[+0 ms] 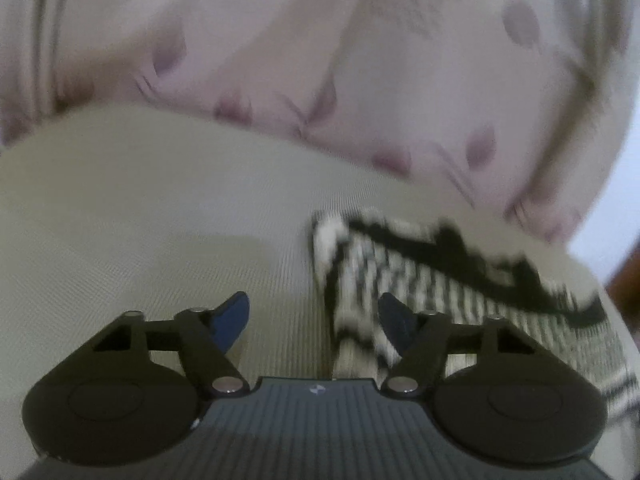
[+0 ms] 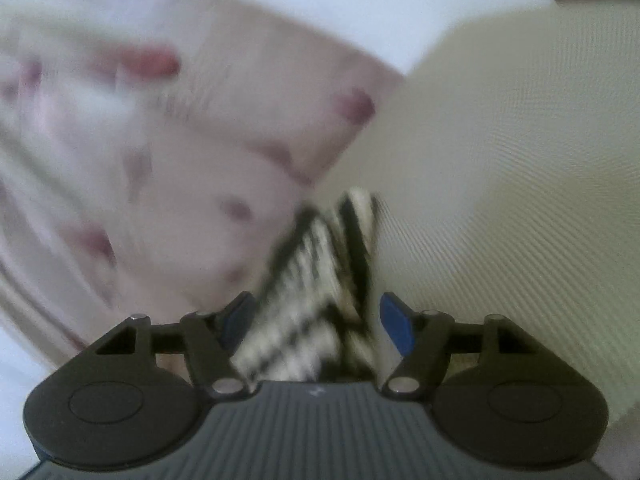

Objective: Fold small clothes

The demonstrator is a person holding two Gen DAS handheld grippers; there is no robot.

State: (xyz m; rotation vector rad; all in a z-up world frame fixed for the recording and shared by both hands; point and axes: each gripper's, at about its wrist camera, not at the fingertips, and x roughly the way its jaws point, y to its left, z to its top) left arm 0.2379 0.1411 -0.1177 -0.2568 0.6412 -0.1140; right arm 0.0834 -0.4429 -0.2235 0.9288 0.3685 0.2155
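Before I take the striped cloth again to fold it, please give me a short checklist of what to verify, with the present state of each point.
1. Left gripper open: ok, fingers apart.
2. Right gripper open: ok, fingers apart.
3. Striped cloth free of the left fingers: ok, only its edge lies near the right-hand finger.
4. Striped cloth between the right fingers: ok, but not pressed.
5. Cloth lying flat on the beige cover: cannot tell, pictures blurred.
6. Floral pillow clear of the cloth: cannot tell.
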